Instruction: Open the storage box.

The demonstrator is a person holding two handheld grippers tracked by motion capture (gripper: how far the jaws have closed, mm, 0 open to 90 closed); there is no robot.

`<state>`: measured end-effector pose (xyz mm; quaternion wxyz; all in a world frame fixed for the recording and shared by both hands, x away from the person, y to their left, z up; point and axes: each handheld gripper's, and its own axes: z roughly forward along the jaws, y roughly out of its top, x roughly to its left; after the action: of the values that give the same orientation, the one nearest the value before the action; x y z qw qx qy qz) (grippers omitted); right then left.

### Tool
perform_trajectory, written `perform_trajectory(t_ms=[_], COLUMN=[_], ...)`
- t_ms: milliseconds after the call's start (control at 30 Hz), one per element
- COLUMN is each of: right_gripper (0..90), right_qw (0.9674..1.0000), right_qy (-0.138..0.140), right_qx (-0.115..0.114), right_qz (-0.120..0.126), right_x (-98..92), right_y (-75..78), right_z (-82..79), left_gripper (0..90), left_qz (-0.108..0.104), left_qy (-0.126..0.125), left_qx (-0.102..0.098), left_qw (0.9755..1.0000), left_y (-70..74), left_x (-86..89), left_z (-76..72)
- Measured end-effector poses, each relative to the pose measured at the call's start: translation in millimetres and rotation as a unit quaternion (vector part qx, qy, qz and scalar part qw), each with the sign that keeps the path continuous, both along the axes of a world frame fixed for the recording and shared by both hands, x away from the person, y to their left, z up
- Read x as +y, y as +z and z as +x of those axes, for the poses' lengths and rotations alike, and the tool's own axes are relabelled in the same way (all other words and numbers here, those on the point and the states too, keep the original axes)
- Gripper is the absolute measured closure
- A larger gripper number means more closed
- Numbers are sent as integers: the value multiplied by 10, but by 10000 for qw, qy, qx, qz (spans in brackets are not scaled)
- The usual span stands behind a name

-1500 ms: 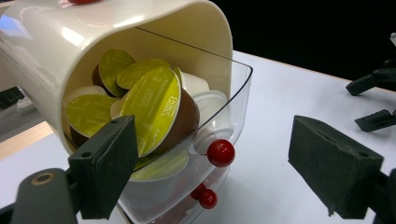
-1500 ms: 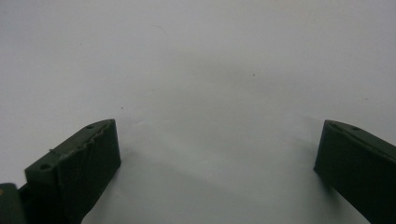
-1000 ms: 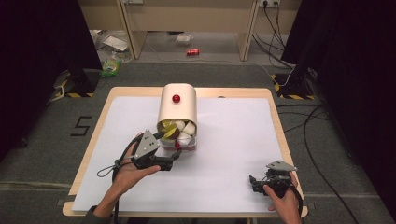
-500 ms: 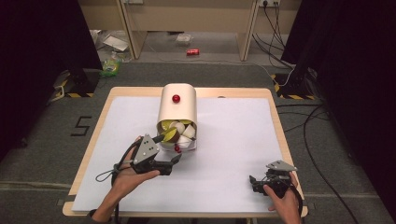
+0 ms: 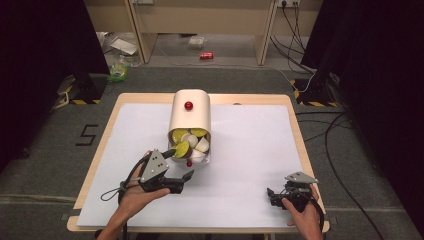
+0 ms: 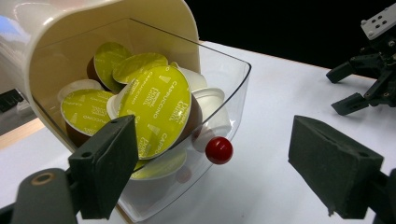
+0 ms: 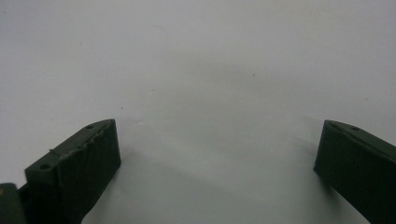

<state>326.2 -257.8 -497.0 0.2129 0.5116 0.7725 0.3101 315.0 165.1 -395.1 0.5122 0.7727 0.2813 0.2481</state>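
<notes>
Nothing lifted yet: the left gripper (image 6: pixel 212 172) stands wide open and empty, its fingers (image 6: pixel 109 163) bracketing the drawer's red knob (image 6: pixel 219 150) just ahead; capsules (image 6: pixel 156 109) sit inside the drawer (image 6: pixel 233 88). Right gripper (image 5: pixel 280 195), open and empty, rests well apart on the table (image 5: pixel 250 150)

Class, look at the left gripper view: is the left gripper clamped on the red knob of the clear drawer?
No: the red knob sits free between wide-open jaws.

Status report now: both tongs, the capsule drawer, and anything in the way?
Left tongs open at the drawer front, red knob between the jaws, untouched. Right tongs open, idle near the table edge. Drawer open, full of capsules. Nothing in the way.
</notes>
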Motion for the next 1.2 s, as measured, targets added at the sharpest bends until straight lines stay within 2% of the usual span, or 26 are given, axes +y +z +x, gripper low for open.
perform_trajectory(t_ms=[667, 900, 1200], right_gripper=[5, 4, 5], right_qw=[10000, 10000, 10000], right_qy=[7, -1, 0], right_qx=[-7, -2, 1], right_qz=[-9, 3, 0], right_x=[-1, 0, 0], right_y=[0, -1, 0], right_z=[1, 1, 0], left_gripper=[155, 152, 152], left_qz=[-52, -178, -61], left_qy=[-4, -138, -165], left_qx=[-52, 86, 76], left_qw=[10000, 9997, 9998], left_y=[-17, -14, -24], left_x=[47, 81, 62], left_z=[-125, -136, -188])
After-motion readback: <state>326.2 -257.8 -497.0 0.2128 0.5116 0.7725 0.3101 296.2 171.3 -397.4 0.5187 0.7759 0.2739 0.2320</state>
